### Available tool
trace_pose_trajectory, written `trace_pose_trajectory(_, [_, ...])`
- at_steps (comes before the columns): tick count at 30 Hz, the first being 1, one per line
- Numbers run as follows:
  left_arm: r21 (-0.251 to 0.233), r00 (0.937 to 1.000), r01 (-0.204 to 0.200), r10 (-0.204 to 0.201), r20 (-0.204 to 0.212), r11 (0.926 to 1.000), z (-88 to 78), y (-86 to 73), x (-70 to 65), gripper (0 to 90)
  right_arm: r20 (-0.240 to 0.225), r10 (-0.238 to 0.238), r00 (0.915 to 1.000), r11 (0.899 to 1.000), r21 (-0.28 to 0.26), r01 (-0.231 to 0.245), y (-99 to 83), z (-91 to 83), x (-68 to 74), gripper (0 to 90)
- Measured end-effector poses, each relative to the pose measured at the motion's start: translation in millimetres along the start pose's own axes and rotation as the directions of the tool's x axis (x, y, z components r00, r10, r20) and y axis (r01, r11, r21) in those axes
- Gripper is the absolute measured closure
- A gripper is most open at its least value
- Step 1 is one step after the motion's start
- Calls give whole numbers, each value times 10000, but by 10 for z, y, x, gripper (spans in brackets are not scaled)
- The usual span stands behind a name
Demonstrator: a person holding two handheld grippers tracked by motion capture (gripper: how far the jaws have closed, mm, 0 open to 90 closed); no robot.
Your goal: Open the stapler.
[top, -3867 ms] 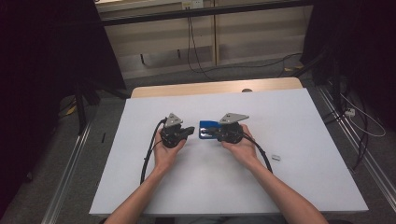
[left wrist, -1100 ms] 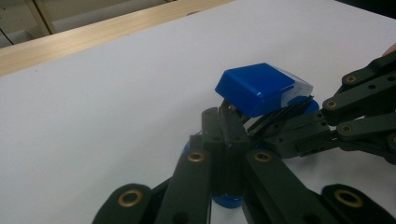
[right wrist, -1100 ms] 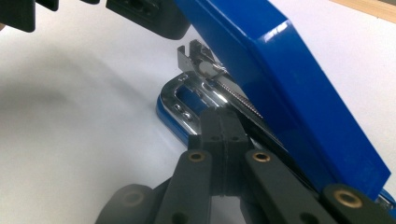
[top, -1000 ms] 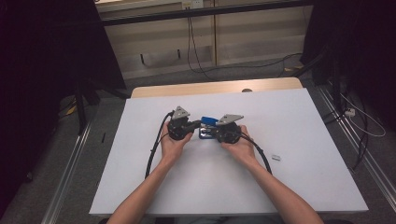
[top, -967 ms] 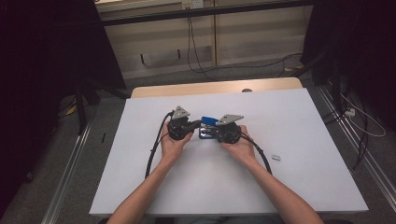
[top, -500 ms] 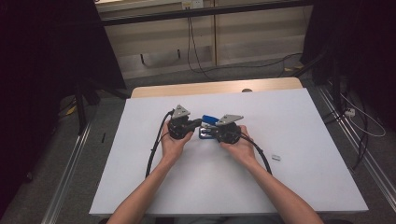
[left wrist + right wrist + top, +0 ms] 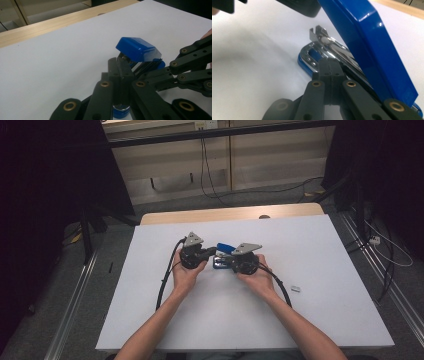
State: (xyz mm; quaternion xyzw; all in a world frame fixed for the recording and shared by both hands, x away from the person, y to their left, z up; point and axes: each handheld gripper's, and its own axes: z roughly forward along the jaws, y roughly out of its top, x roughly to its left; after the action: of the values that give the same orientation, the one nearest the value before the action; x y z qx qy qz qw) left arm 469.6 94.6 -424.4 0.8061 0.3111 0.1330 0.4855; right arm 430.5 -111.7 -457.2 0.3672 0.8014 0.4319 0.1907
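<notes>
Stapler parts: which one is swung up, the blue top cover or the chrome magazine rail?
The blue top cover: it is tilted up and open, hinged clear of the chrome magazine rail, which lies low on the blue base.

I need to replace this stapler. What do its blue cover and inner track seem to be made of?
The blue cover looks like glossy moulded plastic, possibly painted metal: sharp highlights along smooth edges. The inner track looks like bright chromed steel: mirror-like reflections and punched holes.

The shiny blue plastic stapler (image 7: 138, 49) has silver metal inside. It sits on the plain white table (image 7: 325, 250), between black grippers.
</notes>
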Motion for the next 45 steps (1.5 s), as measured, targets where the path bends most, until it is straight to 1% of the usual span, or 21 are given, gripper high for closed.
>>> trace_pose_trajectory(2, [-20,10000,34,-34,7,10000,0,0,-2,900,1,-21,10000,9999,-119,21,10,-2,10,900])
trace_pose_trajectory(3, [-30,10000,41,-41,10,10000,2,2,0,900,-1,26,10000,9992,-400,-26,36,-6,37,900])
trace_pose_trajectory(4, [-30,10000,41,-41,10,10000,2,2,0,900,-1,26,10000,9992,-400,-26,36,-6,37,900])
trace_pose_trajectory(5, [31,10000,42,-43,48,10000,3,2,7,900,20,162,9999,9978,-645,-160,58,-2,61,900])
trace_pose_trajectory(7, [83,10000,1,-2,34,10000,3,-2,15,900,191,192,9996,9972,-722,-178,69,8,80,900])
trace_pose_trajectory(8, [83,10000,1,-2,34,10000,3,-2,15,900,191,192,9996,9972,-722,-178,69,8,80,900])
trace_pose_trajectory(9, [107,10000,7,-7,26,9999,2,-1,16,900,347,224,9991,9968,-777,-196,69,27,92,900])
trace_pose_trajectory(11, [48,9999,83,-84,62,10000,2,2,9,900,425,238,9988,9964,-823,-202,66,47,99,900])
trace_pose_trajectory(14, [-13,10000,46,-45,71,10000,0,10,5,900,504,266,9984,9960,-865,-221,63,64,108,900])
trace_pose_trajectory(19, [-4,9999,93,-93,69,10000,3,7,5,900,874,288,9958,9941,-1064,-194,72,102,142,900])
trace_pose_trajectory(20, [-4,9999,93,-93,69,10000,3,7,5,900,874,288,9958,9941,-1064,-194,72,102,142,900])
trace_pose_trajectory(21, [19,9999,107,-107,76,9999,2,8,7,900,946,362,9949,9928,-1174,-249,83,102,149,900])
trace_pose_trajectory(24, [81,10000,28,-29,56,10000,1,7,21,900,1051,274,9941,9926,-1203,-146,95,100,161,900])
trace_pose_trajectory(25, [79,9999,135,-136,99,9999,0,1,28,900,1028,342,9941,9919,-1253,-212,100,99,163,900])
trace_pose_trajectory(28, [127,9999,72,-73,89,9999,5,-3,29,900,1121,215,9935,9921,-1253,-73,95,103,173,900])
trace_pose_trajectory(29, [199,9997,200,-202,98,9996,13,-16,37,900,1139,209,9933,9920,-1258,-64,94,104,174,900])
trace_pose_trajectory(34, [306,9998,198,-199,55,9993,38,-43,54,900,1210,219,9924,9910,-1340,-55,101,100,171,900])
trace_pose_trajectory(36, [269,10000,19,-21,79,9996,53,-42,33,900,1225,248,9922,9909,-1345,-81,105,89,162,900])
trace_pose_trajectory(37, [269,10000,19,-21,79,9996,53,-42,33,900,1251,240,9919,9909,-1342,-71,104,84,158,900])
trace_pose_trajectory(39, [363,9999,-153,150,84,9992,79,-48,5,900,1225,247,9922,9912,-1320,-84,103,80,149,900])
trace_pose_trajectory(45, [534,9998,-192,191,39,9984,111,-74,6,900,1240,249,9920,9907,-1355,-79,108,63,134,900])
